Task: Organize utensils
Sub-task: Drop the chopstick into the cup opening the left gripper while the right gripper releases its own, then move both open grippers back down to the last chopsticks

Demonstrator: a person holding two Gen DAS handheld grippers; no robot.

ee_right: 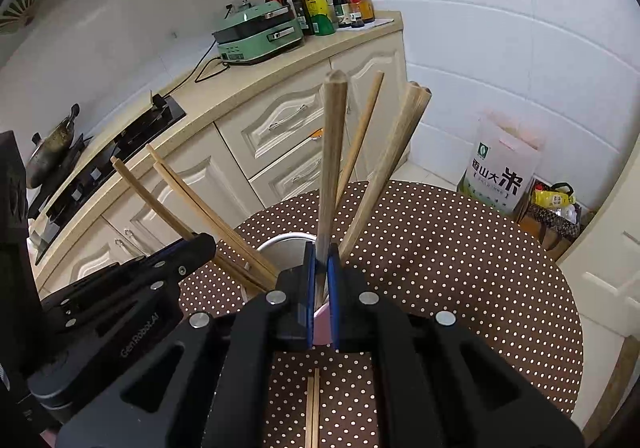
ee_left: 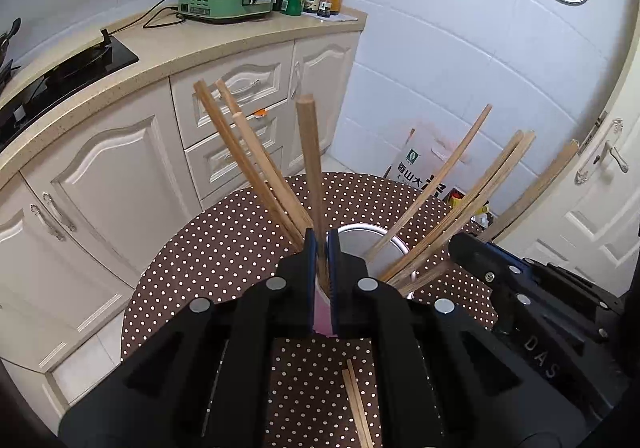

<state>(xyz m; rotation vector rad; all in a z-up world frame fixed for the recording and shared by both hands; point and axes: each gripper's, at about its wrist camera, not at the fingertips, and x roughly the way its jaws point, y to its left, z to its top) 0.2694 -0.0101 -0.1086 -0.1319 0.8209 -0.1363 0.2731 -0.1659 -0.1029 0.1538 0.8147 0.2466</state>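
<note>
Left gripper (ee_left: pixel 322 238): fingers pinching one chopstick (ee_left: pixel 310 152) above metal holder (ee_left: pixel 394 238). Right gripper (ee_right: pixel 321 252): pinching chopstick (ee_right: pixel 332 152) above same holder (ee_right: pixel 272 242).

rice bag (ee_right: pixel 498 172) reads "香山大米"; left gripper (ee_right: pixel 140 344) body "genrobot.ai".

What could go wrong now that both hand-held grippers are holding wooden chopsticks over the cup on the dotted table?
1. The left hand-held gripper and right hand-held gripper crowd the same round metal-rimmed cup; they could bump each other.
2. The cup already holds many splayed wooden chopsticks; a new chopstick could catch on them or tip the cup.
3. A loose pair of chopsticks lies on the brown polka-dot tablecloth below the grippers and might get knocked off.
</note>
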